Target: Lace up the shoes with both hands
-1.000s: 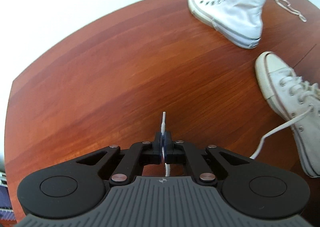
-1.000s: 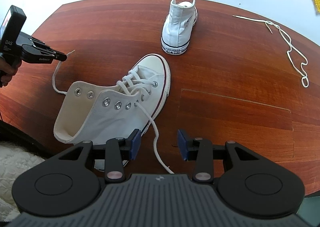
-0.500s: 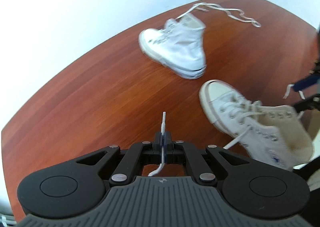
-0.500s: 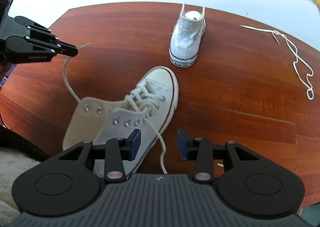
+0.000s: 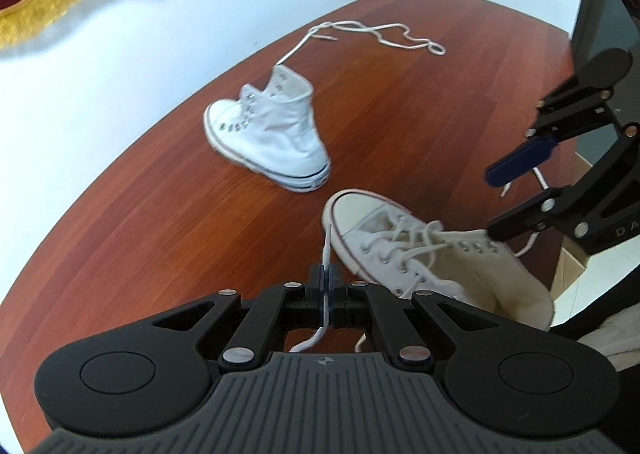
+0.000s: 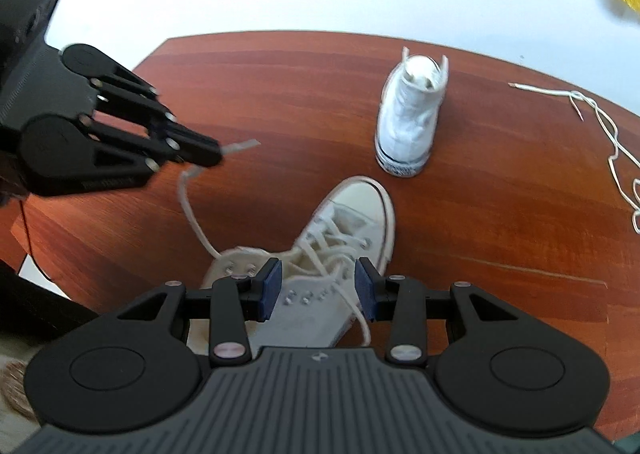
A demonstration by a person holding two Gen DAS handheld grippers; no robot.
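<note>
The left gripper point(image 5: 325, 286) is clenched on the tip end of a white shoelace point(image 6: 192, 206); the aglet sticks out just past its closed fingertips, and the rest of the lace runs back under the fingers and down to the cream high-top sneaker point(image 5: 436, 262) that lies on its side just ahead and to the right of this claw. In the right wrist view the same claw point(image 6: 218, 154) shows up and to the left, with the lace hanging in a loose curve from it to the sneaker's ankle collar.

The right gripper point(image 6: 318, 288) stands released, its blue pads point(image 6: 271, 286) wide apart, hovering directly above the sneaker's side row of eyelets; nothing is pressed between them. The second lace end trails from the crossed lower laces out beneath this claw.

Well beyond both claws, a second white high-top point(image 6: 412, 122) stands upright with no lace in it, and a loose shoelace point(image 6: 616, 158) lies on the wooden table point(image 6: 500, 222) far to the right of the right claw.

As I read it, the lower eyelets are laced and the upper ones near the collar are still bare, so the step in hand is bringing the held tip round to the next free eyelet. That likely calls for the right claw to steady the upper while the left aims the aglet at the hole.
</note>
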